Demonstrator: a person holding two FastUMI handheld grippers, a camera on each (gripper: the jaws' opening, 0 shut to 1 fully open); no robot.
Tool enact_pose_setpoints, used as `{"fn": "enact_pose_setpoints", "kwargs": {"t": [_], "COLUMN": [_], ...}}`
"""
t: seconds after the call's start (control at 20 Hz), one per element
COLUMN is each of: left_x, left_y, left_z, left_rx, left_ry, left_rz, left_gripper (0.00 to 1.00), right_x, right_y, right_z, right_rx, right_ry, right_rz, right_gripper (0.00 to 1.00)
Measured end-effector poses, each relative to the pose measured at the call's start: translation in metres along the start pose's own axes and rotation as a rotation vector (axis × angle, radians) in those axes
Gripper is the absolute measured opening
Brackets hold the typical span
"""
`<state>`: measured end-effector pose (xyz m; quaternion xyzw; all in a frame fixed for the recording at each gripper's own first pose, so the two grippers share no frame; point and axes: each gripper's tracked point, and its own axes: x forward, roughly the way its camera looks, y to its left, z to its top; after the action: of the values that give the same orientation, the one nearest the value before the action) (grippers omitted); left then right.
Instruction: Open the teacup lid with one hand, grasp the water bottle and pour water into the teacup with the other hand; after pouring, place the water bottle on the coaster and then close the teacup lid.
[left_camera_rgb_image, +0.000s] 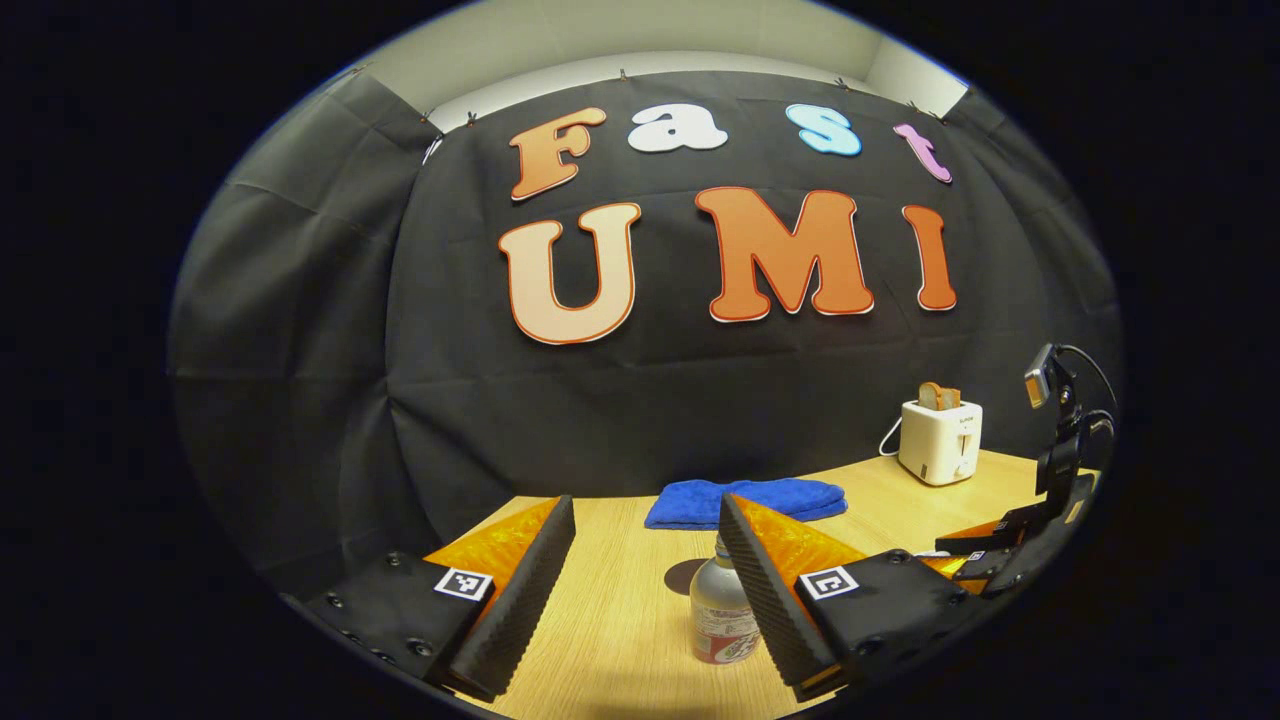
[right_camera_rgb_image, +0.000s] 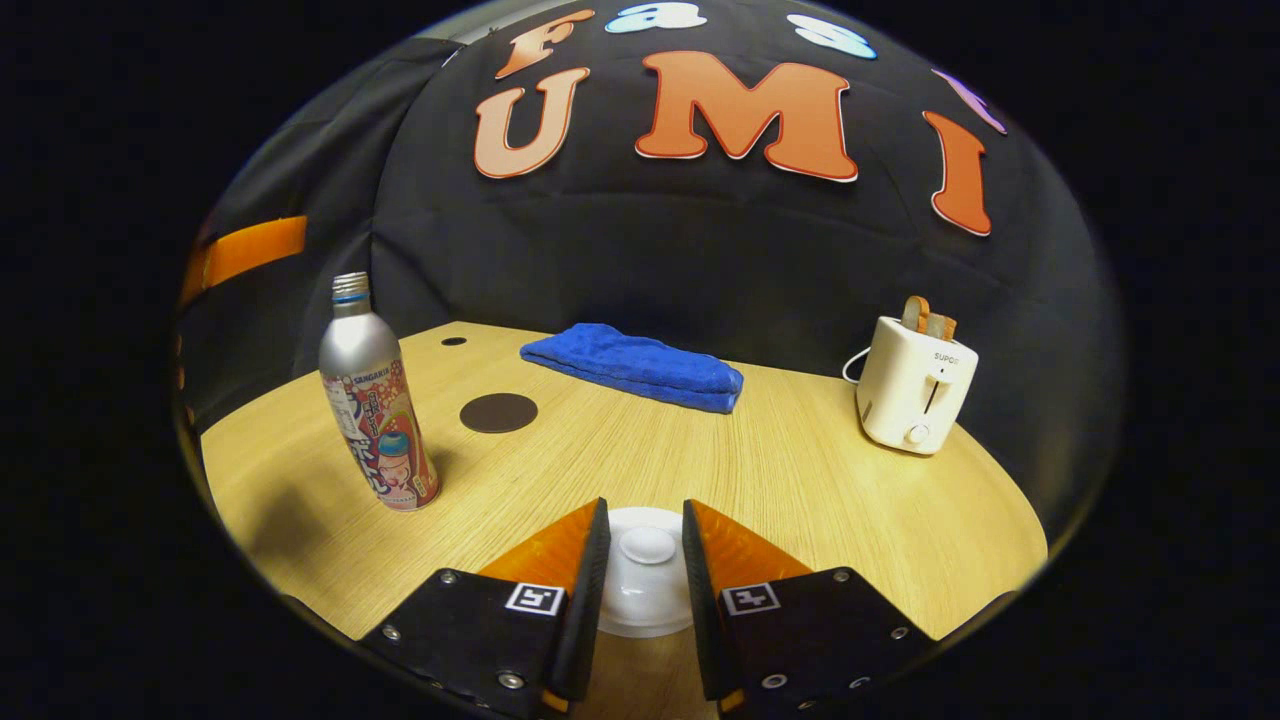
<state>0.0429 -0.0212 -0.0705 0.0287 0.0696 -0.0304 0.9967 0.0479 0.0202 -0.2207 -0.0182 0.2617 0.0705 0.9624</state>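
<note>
Right gripper view: teacup lid (right_camera_rgb_image: 645, 570) right between the right gripper (right_camera_rgb_image: 645, 560) jaws, spread either side of its knob, probably not gripping yet. Left gripper (left_camera_rgb_image: 645, 590) jaws wide apart, upright water bottle (left_camera_rgb_image: 722, 612) just ahead, hugging one side. Coaster (right_camera_rgb_image: 498, 412) behind on surface (right_camera_rgb_image: 800, 480).

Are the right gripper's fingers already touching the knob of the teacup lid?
Apart. In the right gripper view, the knob sits between the gripper's open fingers, with white lid showing on each side of it.
</note>
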Motion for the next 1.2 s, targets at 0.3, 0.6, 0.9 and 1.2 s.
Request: {"fn": "enact_pose_setpoints", "kwargs": {"t": [0.3,0.6,0.9,1.2], "left_x": [0.005,0.006,0.001,0.002], "left_y": [-0.001,0.0,-0.016,-0.037], "left_z": [-0.009,-0.016,-0.016,-0.044], "left_rx": [-0.01,-0.004,-0.045,-0.054], "left_ry": [0.024,0.037,0.027,0.071], "left_rz": [0.0,-0.001,-0.071,-0.131], "left_gripper": [0.95,0.96,0.99,1.0], "right_x": [0.002,0.003,-0.009,-0.026], "right_y": [0.0,-0.004,-0.015,-0.035], "right_z": [0.0,0.004,0.025,0.04], "right_rx": [-0.001,0.028,0.024,0.01], "right_ry": [-0.005,-0.034,-0.105,-0.155], "right_rz": [0.006,-0.003,-0.025,-0.072], "right_gripper": [0.29,0.21,0.2,0.2]}}
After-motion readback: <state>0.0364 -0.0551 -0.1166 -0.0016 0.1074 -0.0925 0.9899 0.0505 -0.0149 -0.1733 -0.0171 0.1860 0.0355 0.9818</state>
